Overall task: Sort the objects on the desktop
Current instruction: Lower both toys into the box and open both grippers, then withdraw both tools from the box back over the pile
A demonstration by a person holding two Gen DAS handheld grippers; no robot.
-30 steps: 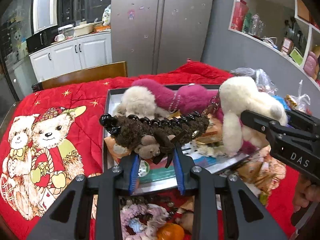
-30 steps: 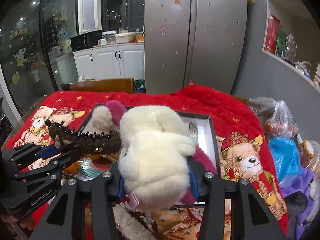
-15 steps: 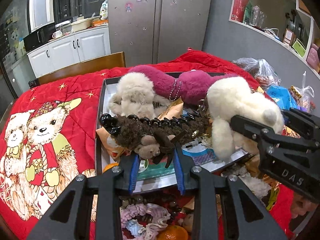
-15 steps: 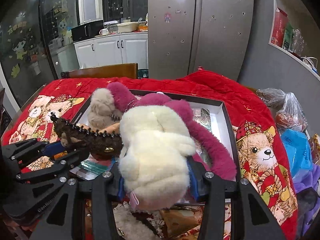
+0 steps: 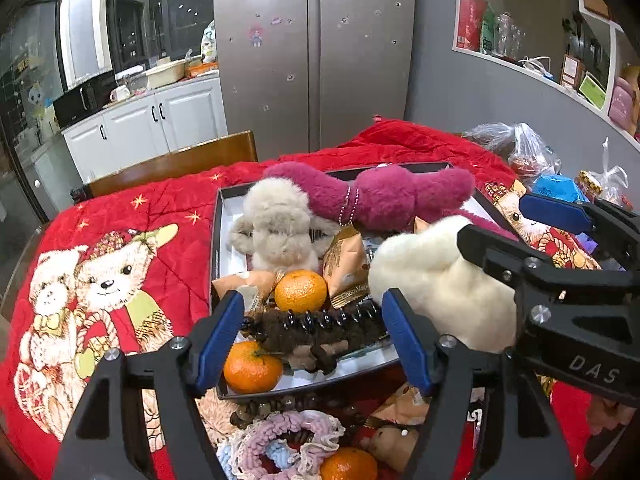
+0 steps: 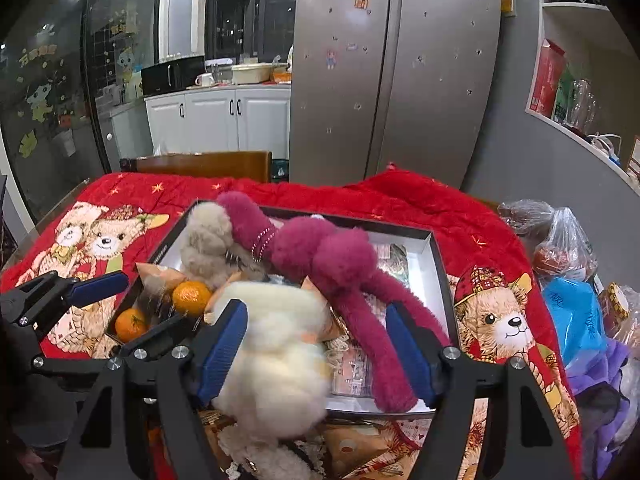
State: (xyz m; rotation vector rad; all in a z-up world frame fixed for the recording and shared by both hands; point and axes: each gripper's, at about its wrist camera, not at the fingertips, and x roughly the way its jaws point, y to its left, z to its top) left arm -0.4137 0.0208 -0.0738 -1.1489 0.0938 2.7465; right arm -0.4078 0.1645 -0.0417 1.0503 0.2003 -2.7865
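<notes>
Risk first: my left gripper is opening, the bristly brown clip lying loose between its jaws at the box's near edge, where it could slide off. My right gripper is opening too; the fluffy cream plush overhangs the rim and may tumble.

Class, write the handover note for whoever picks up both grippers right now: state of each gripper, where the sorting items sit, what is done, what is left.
Left gripper: jaws opening, brown hair claw lies between them in the box, pads off it.
Right gripper: jaws opening, cream plush between them, blurred, at the box's near edge.
Done: pink plush, beige plush, two oranges and snack packets are in the box.
Left: scrunchie, bead bracelet and one orange lie on the red cloth in front of the box.
</notes>
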